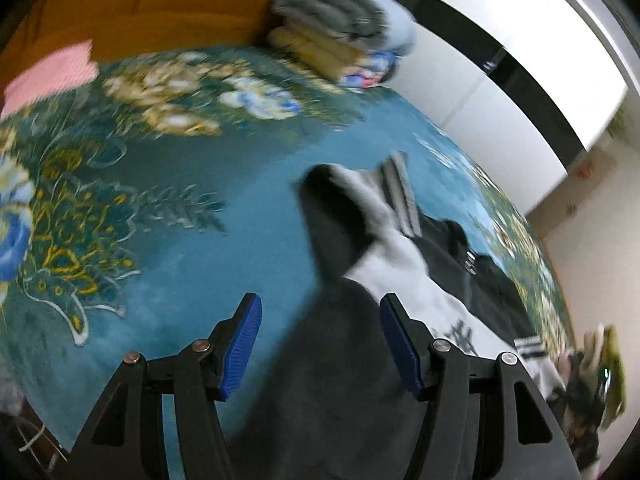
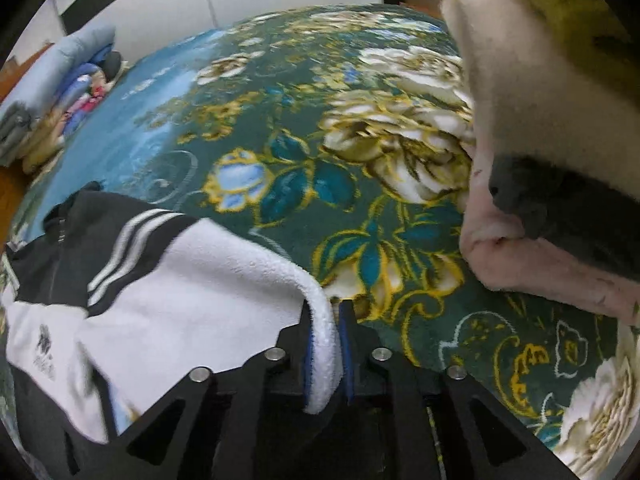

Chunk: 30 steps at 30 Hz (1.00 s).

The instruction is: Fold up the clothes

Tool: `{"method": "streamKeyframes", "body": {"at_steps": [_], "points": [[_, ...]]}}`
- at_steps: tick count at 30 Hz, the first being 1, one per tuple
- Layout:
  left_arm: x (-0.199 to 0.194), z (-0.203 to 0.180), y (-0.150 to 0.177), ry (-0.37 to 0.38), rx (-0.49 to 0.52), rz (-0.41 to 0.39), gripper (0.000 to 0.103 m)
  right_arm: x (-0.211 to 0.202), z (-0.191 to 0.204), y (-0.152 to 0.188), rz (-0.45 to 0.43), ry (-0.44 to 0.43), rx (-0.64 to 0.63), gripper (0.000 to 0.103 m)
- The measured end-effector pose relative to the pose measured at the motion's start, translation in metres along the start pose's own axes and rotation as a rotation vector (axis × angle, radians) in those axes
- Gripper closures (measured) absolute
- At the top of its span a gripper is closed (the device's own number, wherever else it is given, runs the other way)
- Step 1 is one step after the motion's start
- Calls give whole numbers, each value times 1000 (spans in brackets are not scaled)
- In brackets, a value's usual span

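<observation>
A black and white jacket (image 1: 400,264) with white stripes lies on the teal floral blanket (image 1: 180,208). My left gripper (image 1: 320,344) is open with blue pads, hovering just over the jacket's dark part, holding nothing. In the right wrist view my right gripper (image 2: 326,352) is shut on a white fleecy edge of the jacket (image 2: 192,280), which trails off to the left with its black striped part. The view is blurred by motion.
A stack of folded clothes (image 1: 340,36) sits at the far edge of the bed by the orange headboard (image 1: 160,4). A pink cloth (image 1: 52,72) lies at the left. A heap of cream, pink, green and dark garments (image 2: 540,140) rises at the right.
</observation>
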State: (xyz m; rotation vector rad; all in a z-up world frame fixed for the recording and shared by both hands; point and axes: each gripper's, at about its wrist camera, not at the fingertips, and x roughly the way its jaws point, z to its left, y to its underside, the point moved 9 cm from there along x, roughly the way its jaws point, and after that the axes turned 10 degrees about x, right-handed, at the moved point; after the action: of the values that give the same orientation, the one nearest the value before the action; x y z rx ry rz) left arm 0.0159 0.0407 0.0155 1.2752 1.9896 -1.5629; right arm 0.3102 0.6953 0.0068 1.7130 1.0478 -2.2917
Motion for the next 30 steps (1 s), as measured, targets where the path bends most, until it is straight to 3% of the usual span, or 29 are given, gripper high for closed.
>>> {"method": "streamKeyframes", "body": {"at_steps": [2, 3, 6, 9, 13, 17, 20, 22, 24, 26, 30], "points": [[16, 18, -4, -6, -37, 32, 40, -24, 9, -2, -70, 38, -43, 60], [25, 23, -7, 4, -51, 48, 41, -44, 20, -3, -129, 44, -68, 45], [52, 21, -19, 68, -56, 96, 41, -88, 66, -1, -245, -17, -121, 40], [86, 11, -30, 77, -35, 162, 41, -121, 141, 14, -312, -199, -169, 33], [125, 3, -34, 71, -31, 257, 49, -111, 217, 48, -249, -381, -169, 31], [140, -8, -36, 78, -19, 283, 55, -95, 284, 84, -168, -538, -150, 31], [151, -23, -36, 122, -2, 315, 71, -82, 321, 106, -110, -620, -132, 31], [160, -24, -34, 77, 12, 334, 94, -69, 329, 121, -75, -622, -124, 31], [160, -26, -38, 33, 46, 320, 95, -59, 332, 132, -54, -626, -118, 31], [147, -31, -55, -67, 166, 244, 95, -47, 325, 140, -42, -627, -108, 31], [99, -56, -109, -313, 474, -7, 96, -28, 305, 136, -23, -610, -35, 31]]}}
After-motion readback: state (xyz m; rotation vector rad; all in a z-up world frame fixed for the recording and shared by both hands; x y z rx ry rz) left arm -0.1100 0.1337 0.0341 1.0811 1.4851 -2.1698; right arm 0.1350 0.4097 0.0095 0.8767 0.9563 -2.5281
